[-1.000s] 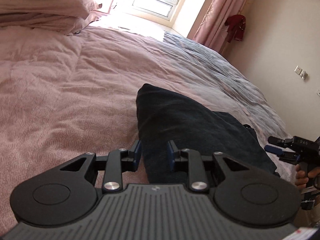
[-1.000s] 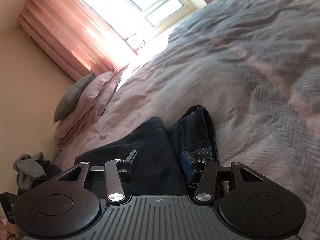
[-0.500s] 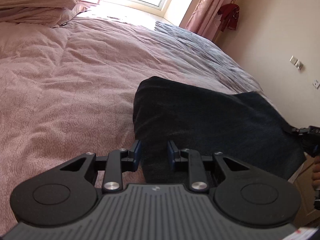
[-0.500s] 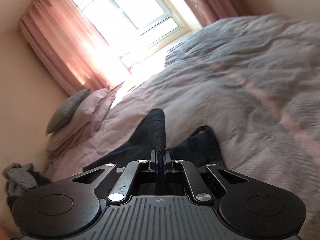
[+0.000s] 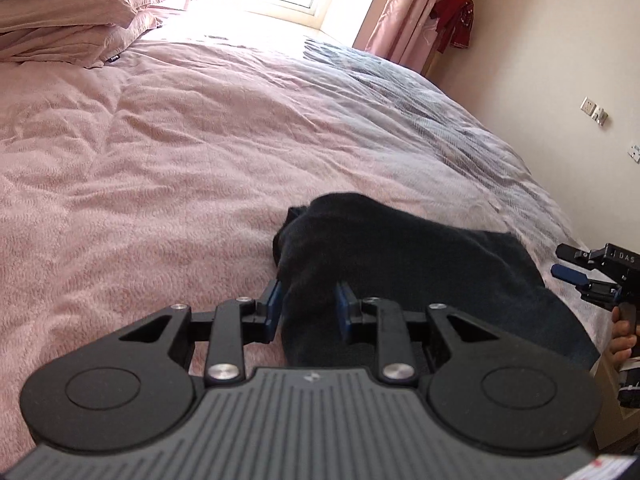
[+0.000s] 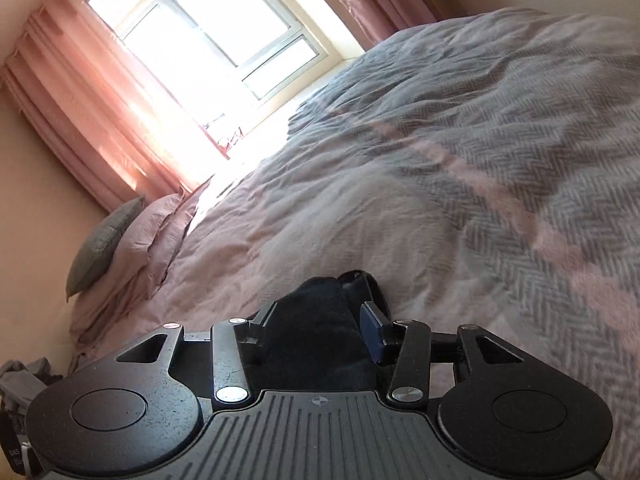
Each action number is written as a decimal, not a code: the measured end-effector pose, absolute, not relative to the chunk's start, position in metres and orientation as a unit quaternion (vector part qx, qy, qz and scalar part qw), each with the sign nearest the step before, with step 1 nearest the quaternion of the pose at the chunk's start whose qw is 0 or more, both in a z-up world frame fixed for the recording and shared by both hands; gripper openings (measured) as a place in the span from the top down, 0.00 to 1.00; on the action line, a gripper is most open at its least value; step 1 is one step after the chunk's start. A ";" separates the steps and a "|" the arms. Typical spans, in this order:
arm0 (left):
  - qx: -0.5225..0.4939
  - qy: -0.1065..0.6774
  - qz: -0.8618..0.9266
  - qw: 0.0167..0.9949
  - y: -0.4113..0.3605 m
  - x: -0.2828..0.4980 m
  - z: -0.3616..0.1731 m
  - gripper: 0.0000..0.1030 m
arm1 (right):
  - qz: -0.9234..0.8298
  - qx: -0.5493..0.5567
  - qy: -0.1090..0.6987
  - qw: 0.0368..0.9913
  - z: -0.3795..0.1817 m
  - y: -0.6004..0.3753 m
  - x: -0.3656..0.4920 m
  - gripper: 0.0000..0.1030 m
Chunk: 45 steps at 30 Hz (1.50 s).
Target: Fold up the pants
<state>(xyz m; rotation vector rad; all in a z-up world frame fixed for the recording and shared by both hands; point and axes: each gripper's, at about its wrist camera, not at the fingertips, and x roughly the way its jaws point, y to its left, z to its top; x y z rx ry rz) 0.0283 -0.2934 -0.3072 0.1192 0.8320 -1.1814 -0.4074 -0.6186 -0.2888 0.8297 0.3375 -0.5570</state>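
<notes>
The pants (image 5: 420, 276) are bunched into a thick dark wad near the foot edge of the bed (image 5: 160, 160), toward its right-hand corner as the left wrist camera sees it. So we're mid-fold, and it looks like we're carrying one end over the rest, with the final flattening not done yet.

Our left gripper (image 5: 308, 300) has its blue fingers (image 5: 273, 300) only partly apart, pressed on either side of a fat fold of the cloth, so that side is holding. The right gripper (image 6: 320, 324) is a different story. Its fingers have just been opening, and they sit noticeably wider, with a hump of the pants between them. The right-hand finger (image 6: 370, 332) looks clear of the cloth, so we'd call that a let-go rather than a grip.

Next move, as we read it: lay the held fold down flat and square the edges, or have the right side re-grab, since only one end is being held.

Direction-wise, the bundle's long axis runs roughly along the foot edge, from our left gripper across to the right one (image 5: 592, 276). A rounded lump pokes up the bed toward the pillows (image 5: 72, 20). Which end is the waistband we can't tell; it's all dark and crumpled.
</notes>
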 end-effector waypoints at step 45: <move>0.188 0.369 -0.582 0.700 -0.246 -0.093 -0.321 0.74 | -0.366 0.184 0.289 0.865 -0.330 -0.469 -0.444 0.81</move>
